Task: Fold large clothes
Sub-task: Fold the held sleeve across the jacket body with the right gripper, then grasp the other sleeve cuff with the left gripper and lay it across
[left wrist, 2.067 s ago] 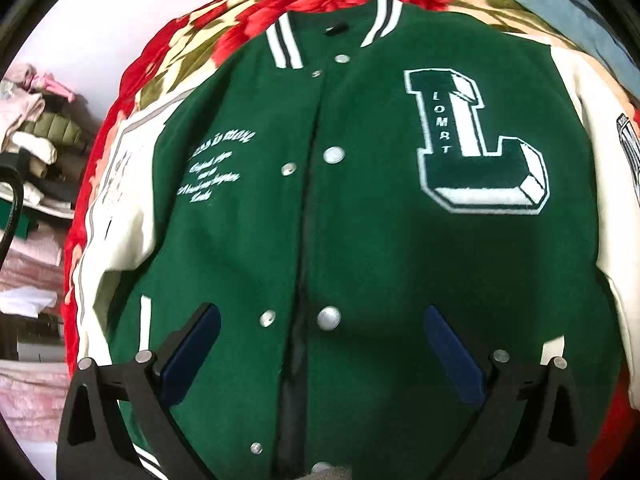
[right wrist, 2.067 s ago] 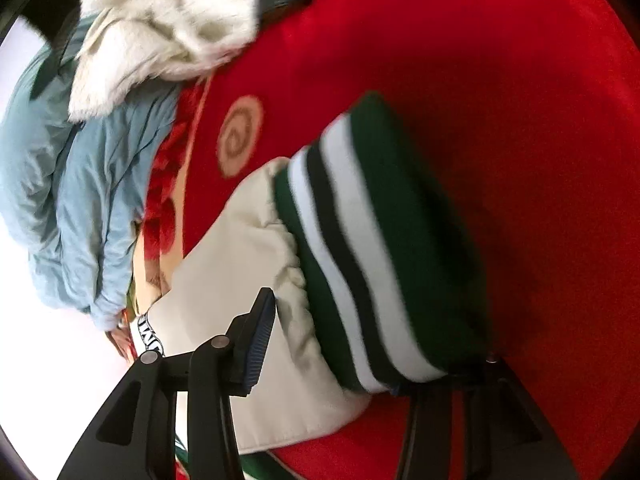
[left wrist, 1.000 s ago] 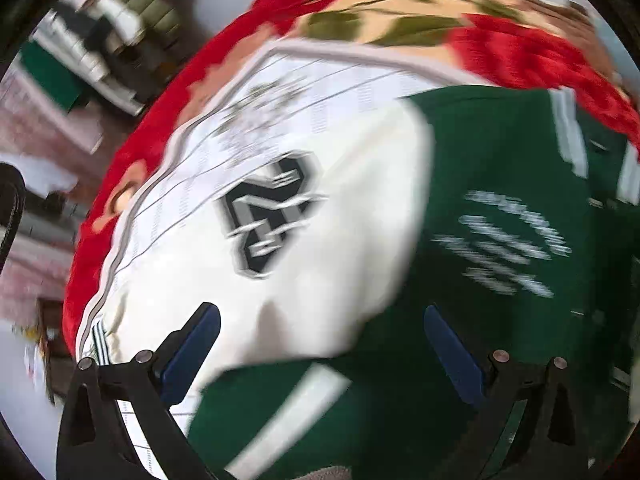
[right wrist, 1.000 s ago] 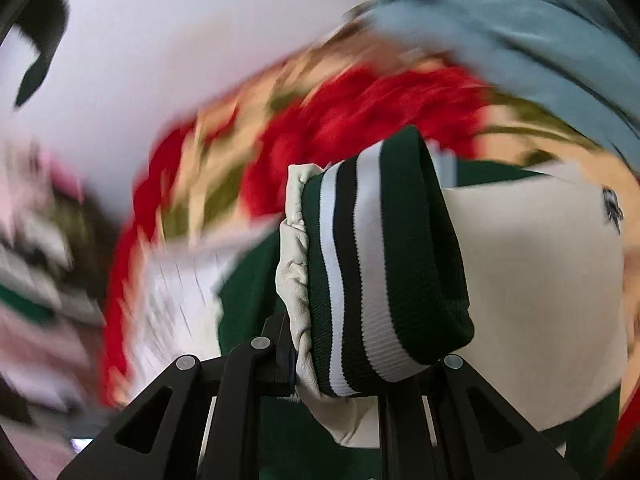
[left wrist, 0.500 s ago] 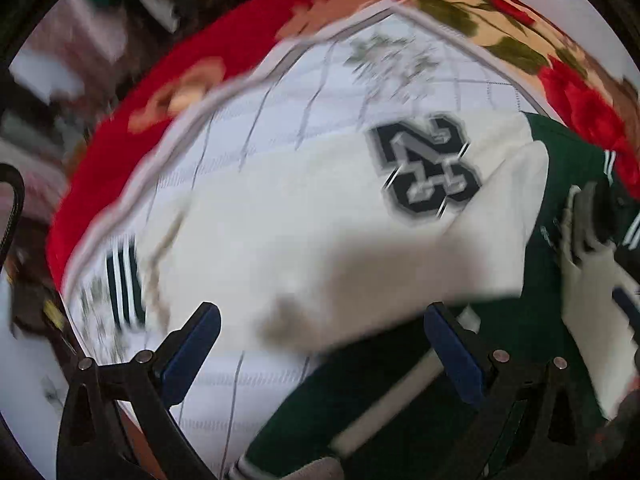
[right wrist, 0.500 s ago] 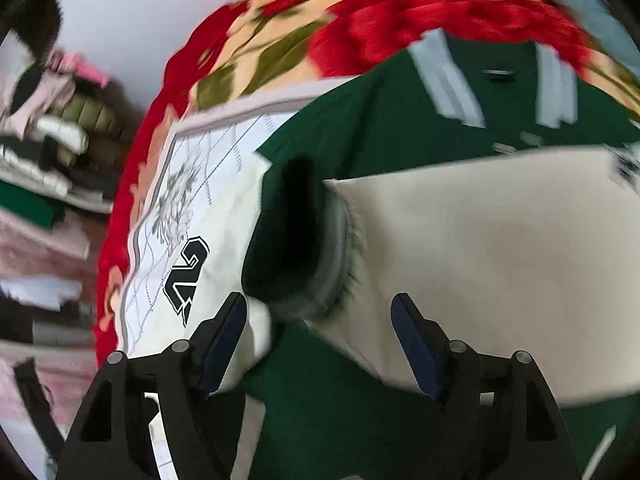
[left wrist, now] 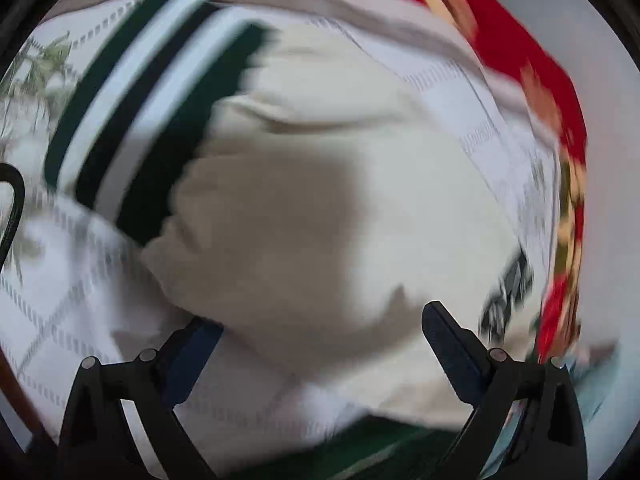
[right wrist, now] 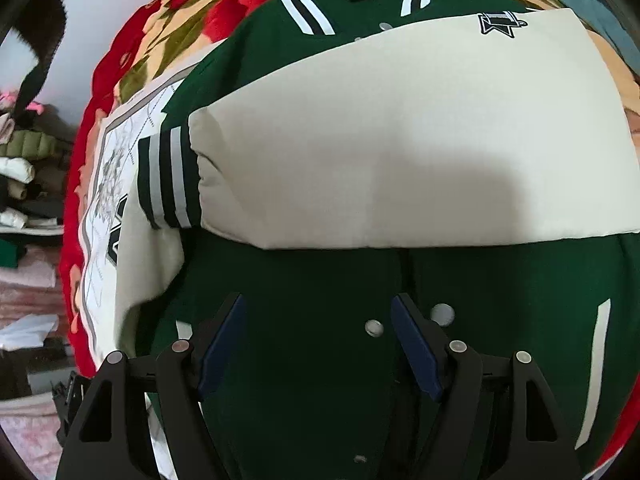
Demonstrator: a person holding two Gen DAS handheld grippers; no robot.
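Observation:
A green varsity jacket (right wrist: 304,280) with cream sleeves lies face up on a red floral blanket (right wrist: 132,56). One cream sleeve (right wrist: 400,152) lies folded across its chest, the striped cuff (right wrist: 164,176) at the left. My right gripper (right wrist: 318,344) is open and empty above the jacket's lower front. In the blurred left wrist view the other cream sleeve (left wrist: 320,208) with its striped cuff (left wrist: 140,120) fills the frame. My left gripper (left wrist: 320,340) is open right over this sleeve; the cloth overlaps its left fingertip (left wrist: 200,336).
A white patterned sheet (right wrist: 116,168) lies under the jacket's left side and shows in the left wrist view (left wrist: 60,320). Stacked clothes (right wrist: 24,168) sit at the far left. Pale blue cloth (right wrist: 596,4) lies at the upper right.
My right gripper carried the sleeve cuff across the jacket's chest, let it go and drew back open. My left gripper swung left from the jacket front to the other sleeve.

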